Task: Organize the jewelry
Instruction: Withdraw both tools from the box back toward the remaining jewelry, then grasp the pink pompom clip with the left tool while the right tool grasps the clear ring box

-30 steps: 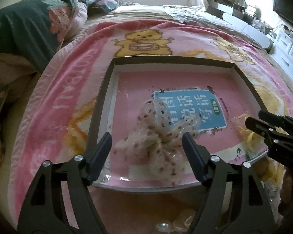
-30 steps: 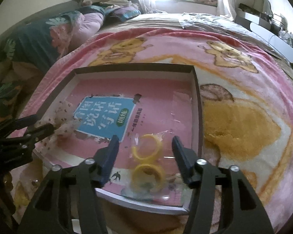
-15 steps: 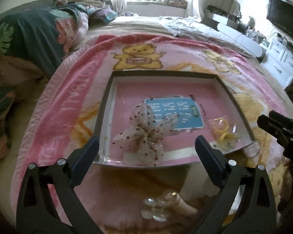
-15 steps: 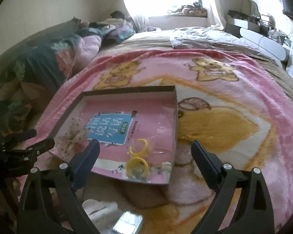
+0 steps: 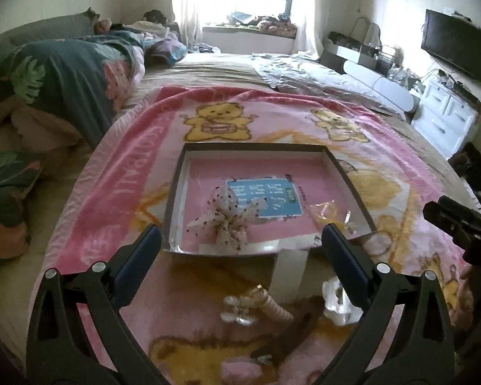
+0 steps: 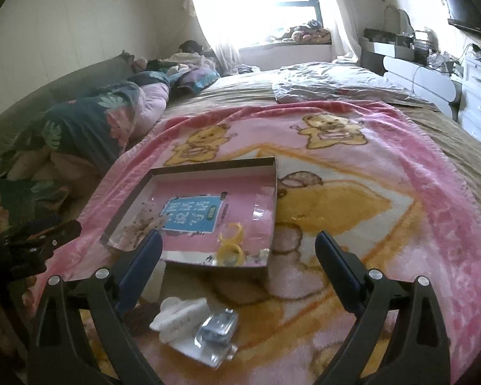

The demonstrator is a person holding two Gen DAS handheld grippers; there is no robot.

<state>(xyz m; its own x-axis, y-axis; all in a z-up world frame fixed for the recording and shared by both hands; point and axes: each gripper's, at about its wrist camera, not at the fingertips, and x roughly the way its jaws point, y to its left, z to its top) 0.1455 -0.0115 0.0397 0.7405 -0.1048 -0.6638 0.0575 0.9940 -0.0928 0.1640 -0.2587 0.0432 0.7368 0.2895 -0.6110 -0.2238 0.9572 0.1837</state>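
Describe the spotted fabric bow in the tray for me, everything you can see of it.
The spotted bow is sheer, cream-coloured fabric with small dark dots, gathered at the middle into several floppy loops. It lies flat in the tray near its front left, one loop overlapping the blue label. Neither gripper touches it.

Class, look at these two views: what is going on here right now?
A person is sorting jewelry on a bed with two handheld grippers. Both the left gripper and the right gripper are open and empty, held above the pink blanket. The tray holds a spotted bow and yellow rings. A white hair clip, a small clear packet and a pale bow clip lie outside it, nearer the grippers.
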